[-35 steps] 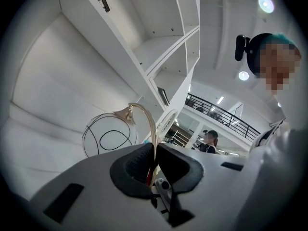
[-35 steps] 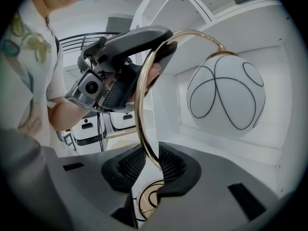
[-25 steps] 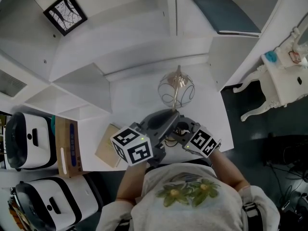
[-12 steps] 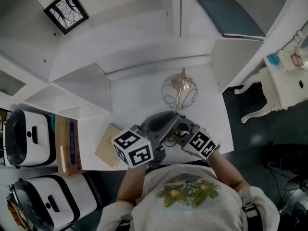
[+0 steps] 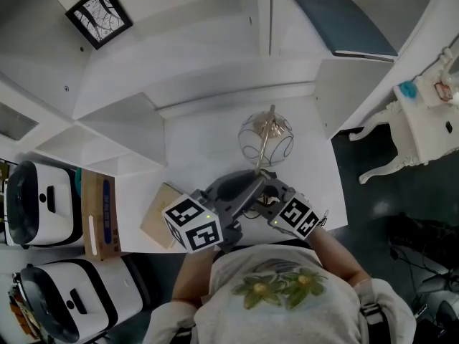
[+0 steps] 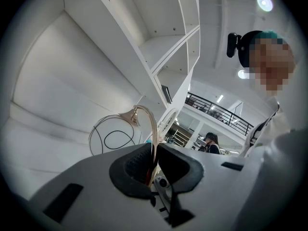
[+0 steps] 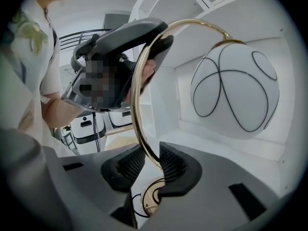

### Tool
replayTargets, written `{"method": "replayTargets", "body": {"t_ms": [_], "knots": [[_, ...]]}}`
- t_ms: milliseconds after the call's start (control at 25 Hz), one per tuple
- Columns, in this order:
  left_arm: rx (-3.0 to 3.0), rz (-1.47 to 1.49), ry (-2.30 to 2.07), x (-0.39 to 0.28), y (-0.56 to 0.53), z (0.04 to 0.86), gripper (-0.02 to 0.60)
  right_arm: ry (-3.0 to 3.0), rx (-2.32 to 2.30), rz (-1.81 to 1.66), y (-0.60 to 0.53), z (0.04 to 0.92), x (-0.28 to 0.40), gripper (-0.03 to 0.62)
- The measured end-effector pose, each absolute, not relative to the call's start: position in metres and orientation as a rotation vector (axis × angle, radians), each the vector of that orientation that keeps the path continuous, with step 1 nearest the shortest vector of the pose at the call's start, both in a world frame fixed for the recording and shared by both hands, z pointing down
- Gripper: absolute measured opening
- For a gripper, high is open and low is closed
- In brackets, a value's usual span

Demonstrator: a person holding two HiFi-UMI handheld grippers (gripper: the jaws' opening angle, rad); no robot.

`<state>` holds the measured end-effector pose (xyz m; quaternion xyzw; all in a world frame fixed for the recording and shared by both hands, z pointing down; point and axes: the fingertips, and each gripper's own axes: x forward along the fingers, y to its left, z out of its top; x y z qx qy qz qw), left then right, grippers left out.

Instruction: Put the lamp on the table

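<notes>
The left gripper (image 6: 153, 163) pinches the lamp's (image 5: 265, 136) thin gold stem (image 6: 154, 138) between nearly closed jaws. The globe (image 6: 115, 136) hangs ahead and to its left. The right gripper (image 7: 149, 165) faces it, lower on the same stem. Its jaws are opening, and the stem sits loose between the pads, close against the right one. The lamp is over the table (image 5: 208, 149), with the globe beyond both grippers.

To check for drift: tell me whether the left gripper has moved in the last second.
Yes, slightly: in the head view the left gripper has drifted down and leftward, covering more of the tan book.
</notes>
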<state>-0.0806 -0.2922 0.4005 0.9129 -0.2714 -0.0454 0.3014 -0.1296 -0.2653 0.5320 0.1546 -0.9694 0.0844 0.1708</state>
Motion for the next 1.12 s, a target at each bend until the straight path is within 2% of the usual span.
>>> {"method": "replayTargets", "body": {"t_ms": [1120], "knots": [[2.499, -0.064, -0.613, -0.086, -0.267, 0.406, 0.060, -2.766, 0.428, 0.303, -0.251, 0.541, -0.134, 0.120]]}}
